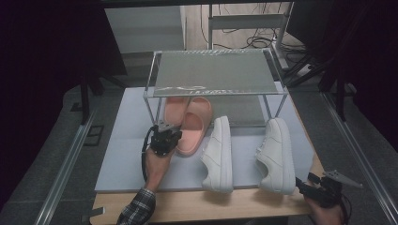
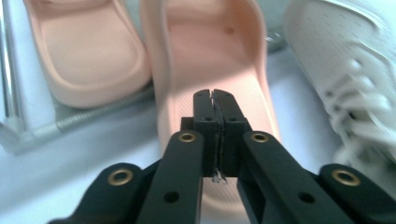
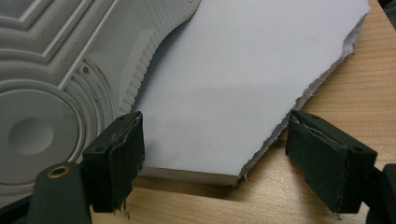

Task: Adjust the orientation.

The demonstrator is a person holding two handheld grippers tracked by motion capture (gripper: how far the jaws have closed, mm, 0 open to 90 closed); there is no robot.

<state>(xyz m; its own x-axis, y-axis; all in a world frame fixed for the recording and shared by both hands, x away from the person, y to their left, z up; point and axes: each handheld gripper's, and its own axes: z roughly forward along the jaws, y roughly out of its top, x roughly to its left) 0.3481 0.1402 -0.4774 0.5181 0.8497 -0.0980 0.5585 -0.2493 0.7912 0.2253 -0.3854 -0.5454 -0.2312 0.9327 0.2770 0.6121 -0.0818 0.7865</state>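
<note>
Your left tool (image 1: 165,136) sits at the heel end of the nearer pink slipper (image 1: 192,127), and in the left gripper view its jaws are pressed together right over that slipper's (image 2: 212,60) heel edge, with nothing clearly between them except perhaps a sliver of rim; I cannot tell if they actually pinch it. The slipper's long axis runs away from you toward the rack (image 1: 213,70), toe tucked under the lower shelf, tilted slightly left. So the move turns on pushing or sliding straight ahead along that axis. The second pink slipper (image 2: 84,56) lies just beside it on the left, already under the rack.

Your left forearm reaches forward over the grey mat (image 1: 126,154), wrist roughly level. Your right tool (image 1: 324,187) waits at the table's (image 1: 234,206) near right corner, jaws spread wide and holding nothing, just beside the heel of the right white sneaker (image 1: 277,154). The other white sneaker (image 1: 218,154) lies between, parallel.
</note>
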